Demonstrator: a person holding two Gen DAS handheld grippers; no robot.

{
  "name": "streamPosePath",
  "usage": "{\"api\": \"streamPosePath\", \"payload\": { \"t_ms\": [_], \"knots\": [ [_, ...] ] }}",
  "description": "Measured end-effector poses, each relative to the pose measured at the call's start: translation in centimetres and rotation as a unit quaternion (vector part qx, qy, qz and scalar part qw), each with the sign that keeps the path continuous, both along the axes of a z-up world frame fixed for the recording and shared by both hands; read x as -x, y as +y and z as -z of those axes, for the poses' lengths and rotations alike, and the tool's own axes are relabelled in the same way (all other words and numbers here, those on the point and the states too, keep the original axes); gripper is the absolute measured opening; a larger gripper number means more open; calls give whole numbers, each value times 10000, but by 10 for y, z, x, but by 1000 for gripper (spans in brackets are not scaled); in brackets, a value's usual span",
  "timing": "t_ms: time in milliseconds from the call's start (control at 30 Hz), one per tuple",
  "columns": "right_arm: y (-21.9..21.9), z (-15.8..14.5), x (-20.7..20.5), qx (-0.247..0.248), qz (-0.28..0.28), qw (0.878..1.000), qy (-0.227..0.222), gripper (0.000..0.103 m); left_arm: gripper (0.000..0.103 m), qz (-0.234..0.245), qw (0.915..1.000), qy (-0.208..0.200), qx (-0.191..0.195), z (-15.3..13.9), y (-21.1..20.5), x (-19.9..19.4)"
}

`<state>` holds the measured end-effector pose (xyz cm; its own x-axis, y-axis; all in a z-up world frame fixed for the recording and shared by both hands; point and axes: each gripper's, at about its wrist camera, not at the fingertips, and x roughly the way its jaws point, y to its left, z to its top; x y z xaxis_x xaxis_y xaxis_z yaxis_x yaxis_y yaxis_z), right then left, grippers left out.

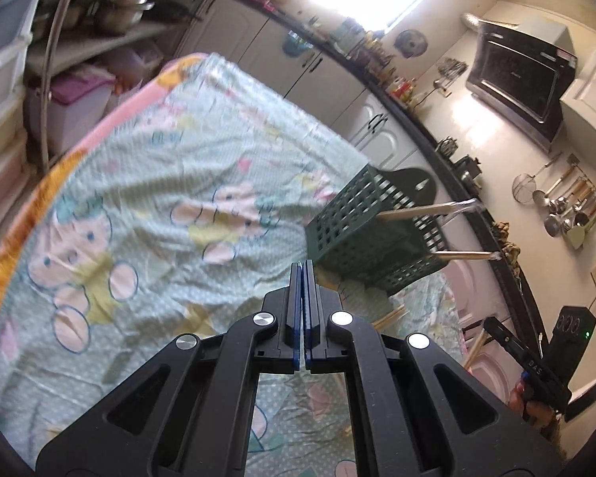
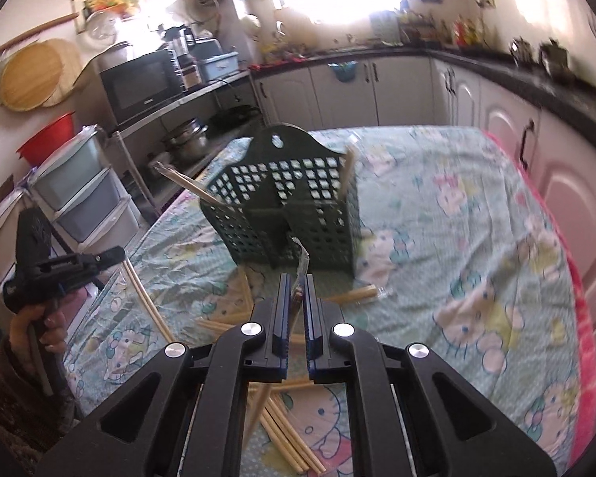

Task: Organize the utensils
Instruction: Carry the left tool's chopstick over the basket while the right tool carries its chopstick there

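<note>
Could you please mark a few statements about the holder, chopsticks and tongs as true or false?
1. The left tongs are shut and empty. True.
2. The right tongs grip a wrapped chopstick pair. True.
3. The green holder is empty. False: chopsticks already stick out of it.
4. No chopsticks remain on the cloth. False: several loose chopsticks lie in front of the holder.
</note>
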<state>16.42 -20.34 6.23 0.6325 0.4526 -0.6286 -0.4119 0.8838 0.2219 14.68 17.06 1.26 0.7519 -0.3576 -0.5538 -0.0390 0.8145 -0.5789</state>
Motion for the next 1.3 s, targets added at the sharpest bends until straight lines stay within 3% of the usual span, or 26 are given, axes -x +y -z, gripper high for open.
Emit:
{"api": "streamPosePath", "payload": {
  "t_ms": [500, 1300],
  "knots": [
    [22, -40, 7, 31, -398, 9980, -496, 5, 0, 703, 9932, -859, -351, -76, -42, 10],
    [2, -100, 17, -186, -403, 9907, -1284, 5, 0, 1316, 9742, -1693, -706, -164, -100, -1]
  ]
}}
